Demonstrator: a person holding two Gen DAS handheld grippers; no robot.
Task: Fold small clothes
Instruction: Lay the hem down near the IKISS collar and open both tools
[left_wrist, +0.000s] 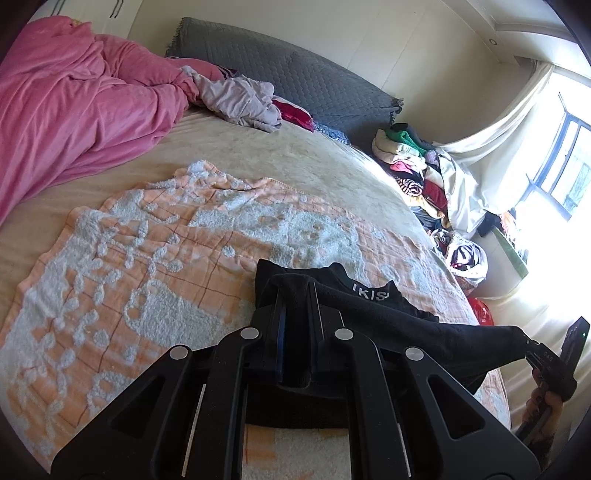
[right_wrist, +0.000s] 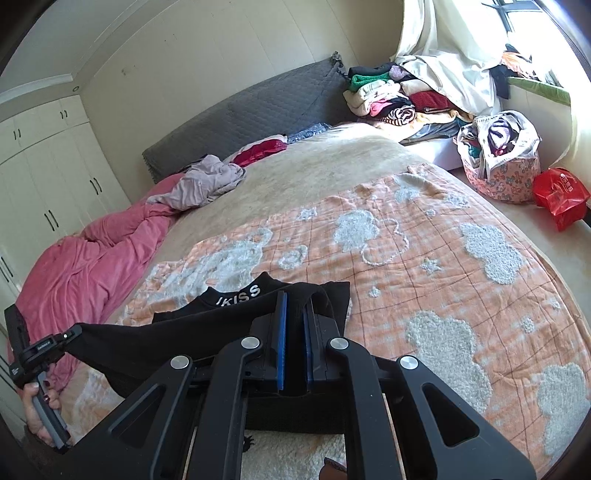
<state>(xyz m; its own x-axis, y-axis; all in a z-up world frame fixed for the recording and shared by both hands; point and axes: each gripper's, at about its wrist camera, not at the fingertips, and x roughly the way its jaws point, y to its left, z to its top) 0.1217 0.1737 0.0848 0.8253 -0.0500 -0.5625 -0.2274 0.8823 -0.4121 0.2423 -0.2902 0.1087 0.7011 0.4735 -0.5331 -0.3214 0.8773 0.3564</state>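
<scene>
Jaws: left gripper (left_wrist: 295, 295) and right gripper (right_wrist: 295, 306) both clamping black garment (right_wrist: 221, 332) | garment stretching sideways between them, far part resting on orange blanket (right_wrist: 424, 258) | neither hand nearer.

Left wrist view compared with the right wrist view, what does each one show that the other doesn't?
Only the left wrist view shows the right gripper from outside, pinching the black garment. Only the right wrist view shows the white wardrobe and the left gripper from outside. Both share the garment held by both grippers over the orange blanket, the pink duvet, the grey headboard and the clothes pile.
</scene>
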